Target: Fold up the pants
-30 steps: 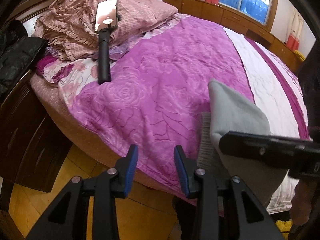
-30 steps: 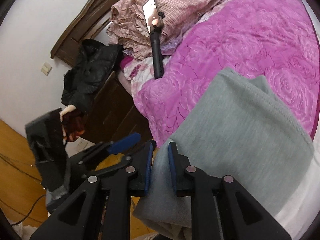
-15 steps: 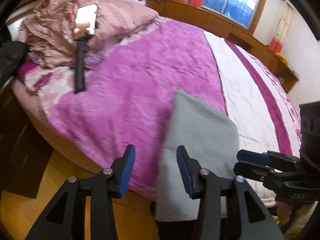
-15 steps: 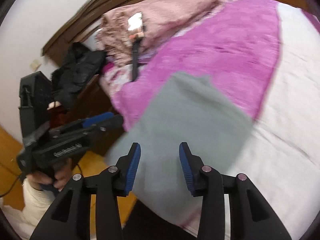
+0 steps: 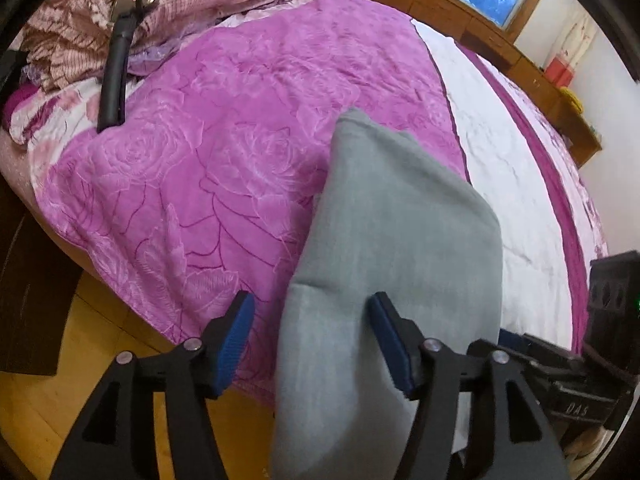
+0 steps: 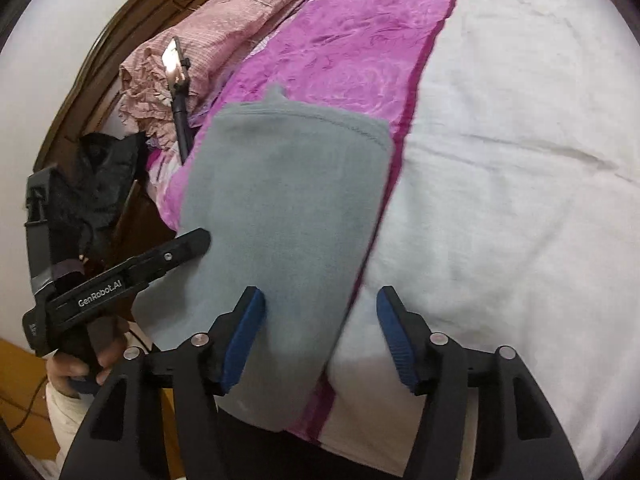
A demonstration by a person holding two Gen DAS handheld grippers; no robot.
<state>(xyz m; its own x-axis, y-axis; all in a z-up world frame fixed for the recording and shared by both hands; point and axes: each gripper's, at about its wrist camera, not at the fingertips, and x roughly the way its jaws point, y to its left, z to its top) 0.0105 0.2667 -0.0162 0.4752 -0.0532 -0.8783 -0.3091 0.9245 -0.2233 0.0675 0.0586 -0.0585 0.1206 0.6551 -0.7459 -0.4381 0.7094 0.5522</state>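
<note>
Nearest, the left claw (image 5: 312,344) and right claw (image 6: 320,336) both gape wide, gripping nothing. Just beyond them the grey pants (image 6: 280,208) lie as a compact folded slab on the bed (image 6: 520,160), overhanging its near edge. The folding looks essentially done; perhaps only squaring remains. No containers show anywhere.

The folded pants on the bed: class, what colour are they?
Plain grey, no pattern. The pants show best in the right wrist view, lying flat.
</note>
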